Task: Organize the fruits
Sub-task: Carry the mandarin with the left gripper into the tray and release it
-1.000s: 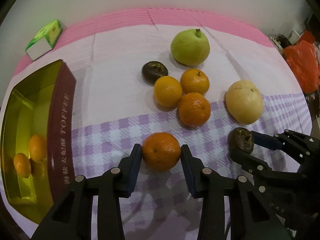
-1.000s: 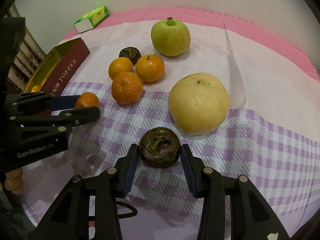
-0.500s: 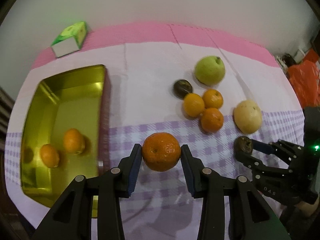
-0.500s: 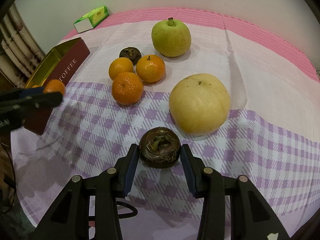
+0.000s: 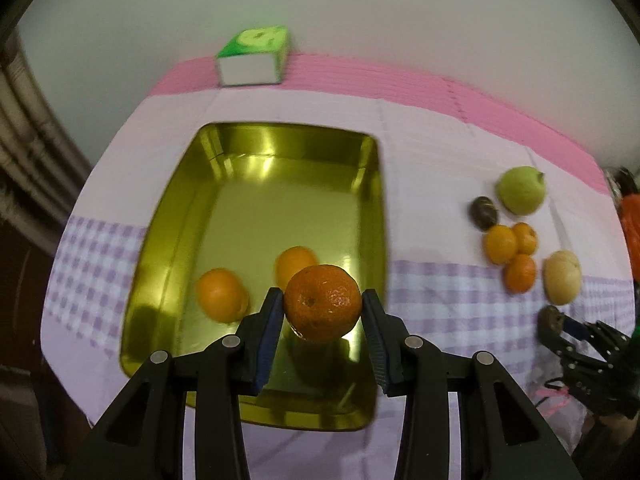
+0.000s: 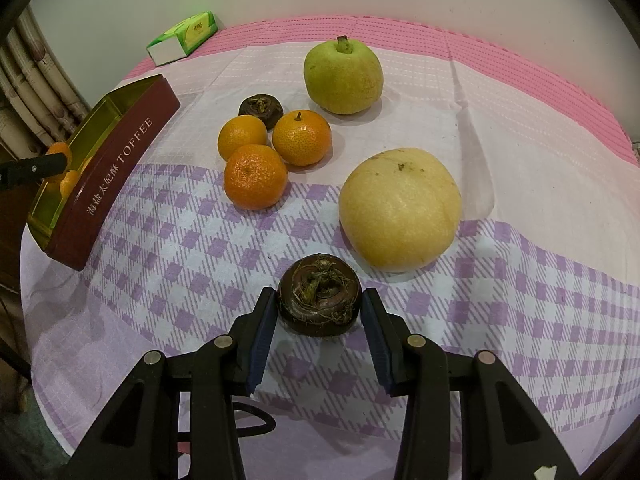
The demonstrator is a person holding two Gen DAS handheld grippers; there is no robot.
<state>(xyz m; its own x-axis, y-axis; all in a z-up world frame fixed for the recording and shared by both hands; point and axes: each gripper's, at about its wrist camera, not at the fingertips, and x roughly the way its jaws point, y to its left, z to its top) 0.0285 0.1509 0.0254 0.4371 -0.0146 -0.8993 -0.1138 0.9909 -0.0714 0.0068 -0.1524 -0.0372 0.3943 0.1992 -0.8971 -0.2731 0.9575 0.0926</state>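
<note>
Mandarin (image 5: 322, 302) sits clamped in the left gripper (image 5: 323, 307), up over the gold tin (image 5: 256, 152) holding two more. Over on the checked cloth (image 6: 168, 248), the right gripper (image 6: 319, 307) pinches a dark water chestnut (image 6: 319, 295) beside the yellow pear (image 6: 400, 209).

A: what do the left tongs (image 5: 322, 312) look like up close?
B: black plastic arms with triangular cutouts, round silver screws at the joints, blue ribbed pads (image 5: 269, 338) inside each finger.
A: right tongs (image 6: 319, 320)?
B: same build, plus a black cable loop (image 6: 256, 424) underneath.
</note>
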